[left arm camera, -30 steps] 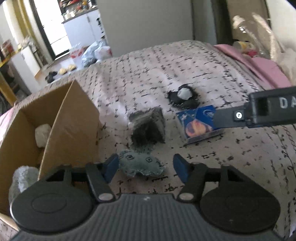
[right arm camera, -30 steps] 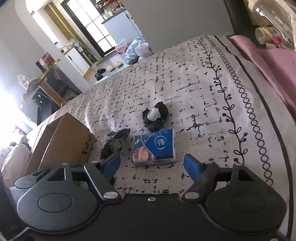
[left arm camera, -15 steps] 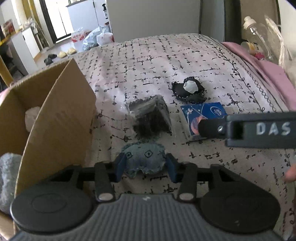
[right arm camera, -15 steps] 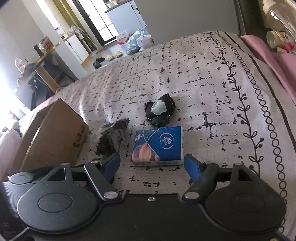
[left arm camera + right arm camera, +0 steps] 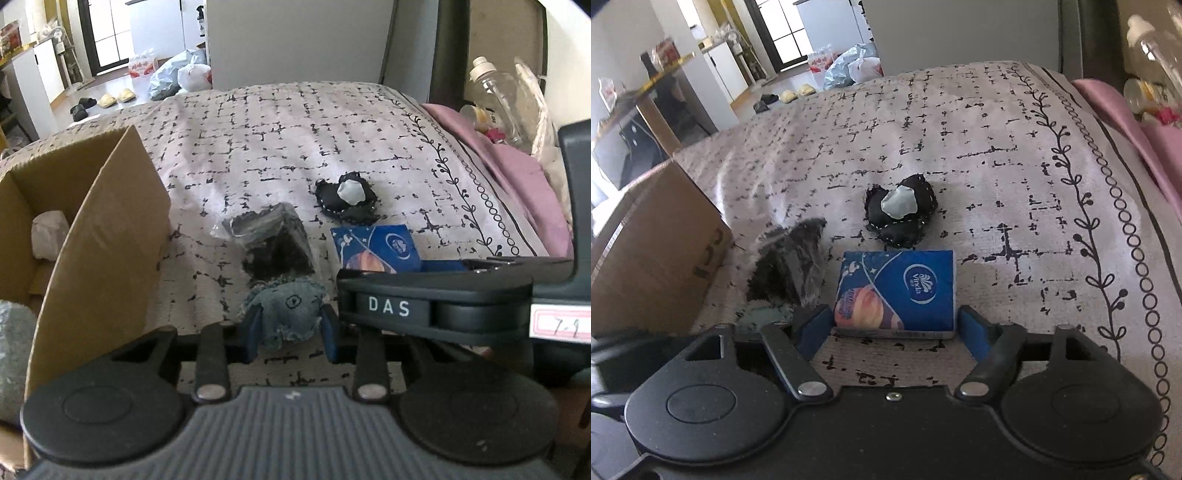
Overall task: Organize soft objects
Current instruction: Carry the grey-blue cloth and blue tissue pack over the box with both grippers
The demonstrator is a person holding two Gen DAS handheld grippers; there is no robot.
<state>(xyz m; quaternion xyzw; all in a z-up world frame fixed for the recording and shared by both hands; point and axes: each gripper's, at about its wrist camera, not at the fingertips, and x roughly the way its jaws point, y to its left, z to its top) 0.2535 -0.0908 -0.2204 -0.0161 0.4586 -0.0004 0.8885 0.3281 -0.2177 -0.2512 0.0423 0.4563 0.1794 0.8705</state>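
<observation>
A small blue denim toy (image 5: 291,314) is pinched in the left gripper (image 5: 291,328); its jaws have just been closing and the pads now press in on both sides. It lies on the bed cover (image 5: 280,140), just beside the cardboard box (image 5: 107,236). It looks soft & light, prob. squashy, so it can be held at the middle.

The tissue pack (image 5: 897,291) lies flat on the bed, between the pads of the right gripper (image 5: 894,328). Those jaws have just been closing a bit but are not yet pressed on it. Pack looks light, soft, a bit slippery; best held at the short sides. Both tools are tipped down at the bed.
</observation>
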